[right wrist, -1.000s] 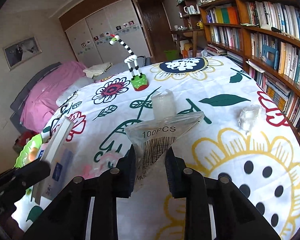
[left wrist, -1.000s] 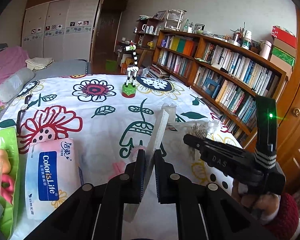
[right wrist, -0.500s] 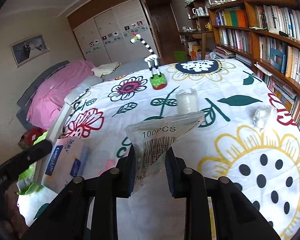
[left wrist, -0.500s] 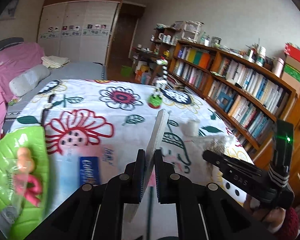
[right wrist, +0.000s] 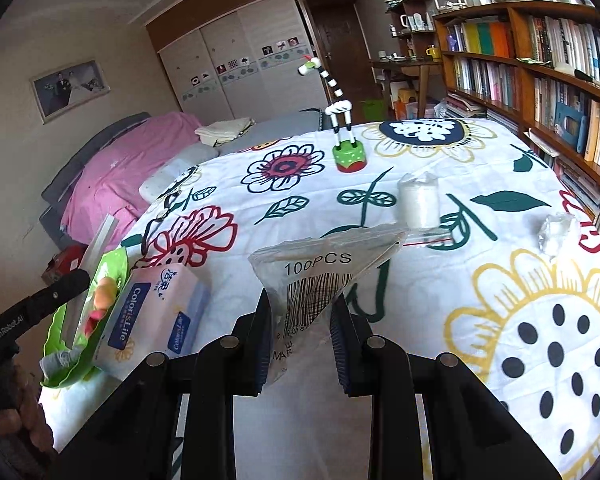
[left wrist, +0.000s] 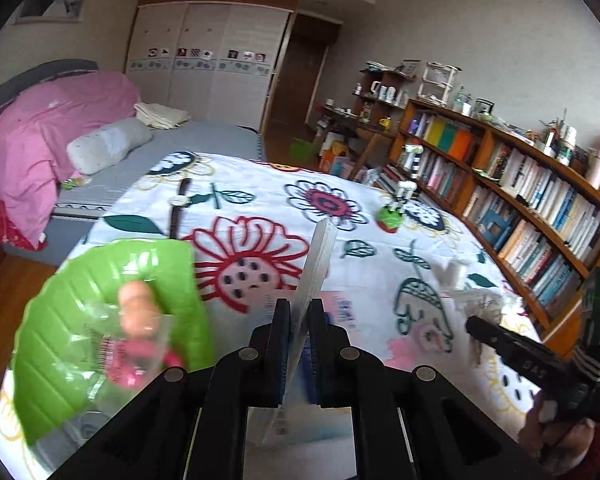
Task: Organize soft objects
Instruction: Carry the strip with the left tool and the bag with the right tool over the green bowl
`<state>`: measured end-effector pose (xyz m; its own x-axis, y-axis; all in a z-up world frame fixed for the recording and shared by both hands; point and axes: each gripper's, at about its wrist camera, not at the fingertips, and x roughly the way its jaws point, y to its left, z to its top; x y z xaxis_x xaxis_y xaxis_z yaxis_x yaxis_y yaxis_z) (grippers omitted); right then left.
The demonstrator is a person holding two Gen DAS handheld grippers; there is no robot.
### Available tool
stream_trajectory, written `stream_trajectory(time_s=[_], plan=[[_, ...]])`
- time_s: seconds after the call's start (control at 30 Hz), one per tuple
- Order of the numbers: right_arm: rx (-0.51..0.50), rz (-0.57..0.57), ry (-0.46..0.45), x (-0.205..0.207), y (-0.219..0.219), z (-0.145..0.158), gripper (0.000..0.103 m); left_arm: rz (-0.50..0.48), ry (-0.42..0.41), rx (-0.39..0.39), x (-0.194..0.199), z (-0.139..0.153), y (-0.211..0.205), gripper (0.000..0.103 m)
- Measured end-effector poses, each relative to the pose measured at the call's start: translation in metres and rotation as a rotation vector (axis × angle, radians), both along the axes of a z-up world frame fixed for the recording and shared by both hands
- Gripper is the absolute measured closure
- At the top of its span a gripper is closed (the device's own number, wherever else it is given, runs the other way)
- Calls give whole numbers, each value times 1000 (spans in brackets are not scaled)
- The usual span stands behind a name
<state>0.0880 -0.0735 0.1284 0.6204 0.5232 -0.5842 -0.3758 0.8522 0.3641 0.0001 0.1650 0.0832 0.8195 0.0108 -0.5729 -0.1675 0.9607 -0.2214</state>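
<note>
My left gripper [left wrist: 299, 320] is shut on a thin flat clear packet [left wrist: 318, 260], held edge-on and upright. It hovers over the near left of the flowered bedspread [left wrist: 260, 200], beside a green leaf-shaped tray [left wrist: 60, 340]. The tray holds a clear bag with peach and pink soft pieces [left wrist: 136, 312]. My right gripper [right wrist: 300, 312] is shut on a clear zip bag printed "100PCS" [right wrist: 324, 264], lifted above the spread. A ColorisLife tissue pack [right wrist: 156, 312] lies against the tray [right wrist: 60, 364]. The left gripper [right wrist: 76, 280] shows at the left edge of the right wrist view.
A striped giraffe toy on a green base [right wrist: 346, 152], a clear round tub [right wrist: 418, 204] and a crumpled clear wrapper [right wrist: 556, 232] sit on the spread. A wristwatch [left wrist: 179, 200] lies far left. Bookshelves [right wrist: 560, 80] run along the right, a pink-covered bed [left wrist: 40, 140] on the left.
My left gripper has swung left with its flat packet, bringing the green tray close under its left side. The right gripper drifted slightly, still holding the 100PCS bag.
</note>
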Motion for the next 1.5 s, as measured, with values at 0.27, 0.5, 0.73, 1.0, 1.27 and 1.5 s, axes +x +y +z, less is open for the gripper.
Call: stream_trajectory(time_s=[0.27, 0.5, 0.73, 1.0, 1.27, 1.5], plan=[[-5, 31, -3, -9, 19, 3, 76, 84, 9, -8, -15, -6, 36, 94], [-12, 67, -19, -16, 37, 10, 76, 180, 25, 4, -24, -12, 65, 93], [-20, 111, -27, -24, 60, 14, 76, 210, 43, -28, -31, -18, 80, 55], [-41, 199, -65, -35, 95, 25, 76, 266, -8, -26, -47, -7, 95, 22], [-60, 363, -107, -58, 154, 36, 76, 355, -40, 1, -62, 1, 112, 15], [-82, 497, -108, -85, 200, 30, 76, 383, -52, -8, -71, 2, 125, 14]])
